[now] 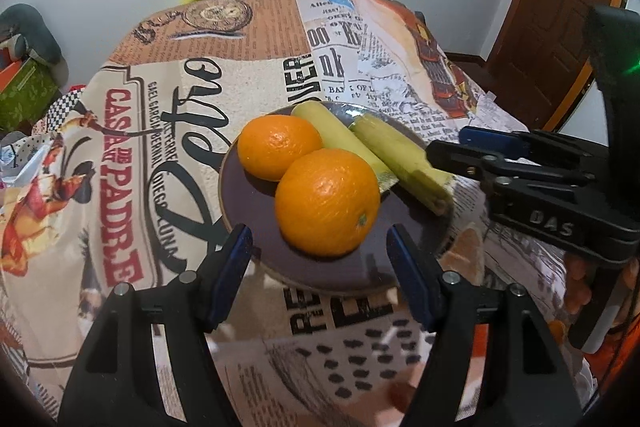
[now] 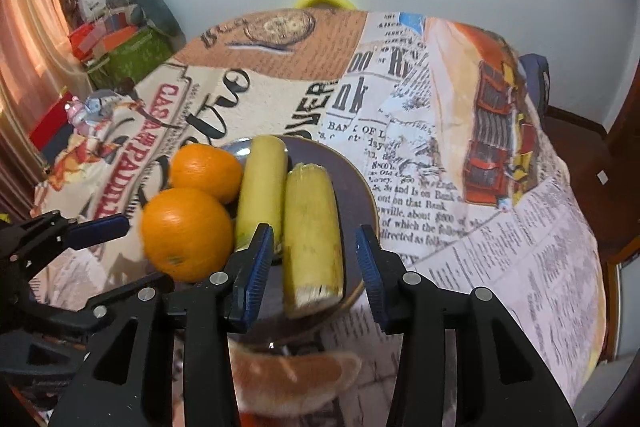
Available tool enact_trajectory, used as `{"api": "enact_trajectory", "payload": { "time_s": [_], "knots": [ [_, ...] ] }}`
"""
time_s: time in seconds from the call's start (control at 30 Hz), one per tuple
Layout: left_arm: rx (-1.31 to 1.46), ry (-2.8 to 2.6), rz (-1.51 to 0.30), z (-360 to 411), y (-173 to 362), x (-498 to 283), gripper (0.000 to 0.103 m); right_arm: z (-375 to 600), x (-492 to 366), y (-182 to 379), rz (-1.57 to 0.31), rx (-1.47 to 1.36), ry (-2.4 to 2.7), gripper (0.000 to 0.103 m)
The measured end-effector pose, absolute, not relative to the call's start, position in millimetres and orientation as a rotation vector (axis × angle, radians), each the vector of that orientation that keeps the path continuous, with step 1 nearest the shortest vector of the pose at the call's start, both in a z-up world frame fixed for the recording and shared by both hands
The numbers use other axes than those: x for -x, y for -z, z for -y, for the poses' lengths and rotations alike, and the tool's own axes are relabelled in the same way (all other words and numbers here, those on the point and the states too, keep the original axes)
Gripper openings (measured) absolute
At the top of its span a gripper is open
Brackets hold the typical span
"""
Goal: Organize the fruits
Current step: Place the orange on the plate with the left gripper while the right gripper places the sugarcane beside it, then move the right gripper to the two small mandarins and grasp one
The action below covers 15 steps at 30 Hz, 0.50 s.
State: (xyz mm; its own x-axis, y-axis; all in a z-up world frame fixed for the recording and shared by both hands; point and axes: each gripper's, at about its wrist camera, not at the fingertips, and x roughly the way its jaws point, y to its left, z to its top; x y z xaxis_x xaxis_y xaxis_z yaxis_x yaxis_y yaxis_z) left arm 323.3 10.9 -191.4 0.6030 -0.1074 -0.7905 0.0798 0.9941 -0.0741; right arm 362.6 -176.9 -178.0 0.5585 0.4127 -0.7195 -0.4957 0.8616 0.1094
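A dark purple plate (image 1: 256, 183) sits on the table and carries all the fruit: two oranges and two banana pieces. In the left wrist view the near orange (image 1: 327, 202) lies at the plate's centre, touching the far orange (image 1: 279, 146) at its ten o'clock. Behind them the two banana pieces lie side by side, slanting from eleven o'clock down to four o'clock; the left banana piece (image 1: 328, 127) runs behind the oranges, and the right banana piece (image 1: 400, 163) reaches the plate's rim at three o'clock.

The left gripper (image 1: 320, 259) hovers at the plate's six o'clock edge, its blue pads spread wide on either side of the near orange and touching nothing. The right gripper (image 1: 444, 147) enters that view from three o'clock, its tip close to the cut end of the right banana piece.

In the right wrist view the right gripper (image 2: 314, 255) has its jaws parted, with the lower end of the right banana piece (image 2: 312, 231) between the pads but clear of both; nothing is gripped.

The plate rests on a tablecloth (image 1: 132, 155) printed with newspaper text and poster art. A wooden door (image 1: 560, 19) stands at two o'clock.
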Motion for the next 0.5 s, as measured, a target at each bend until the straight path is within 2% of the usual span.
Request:
{"api": "enact_trajectory", "payload": {
  "time_s": [0.27,0.5],
  "knots": [
    [0.012,0.109,-0.865,-5.7,163.9,-281.8,0.069,194.4,-312.3,151.6,-0.743,0.128,-0.528,0.041],
    [0.043,0.133,-0.856,-1.0,151.1,-243.4,0.069,219.0,-256.2,147.8,-0.698,0.152,-0.454,0.050]
  ]
}}
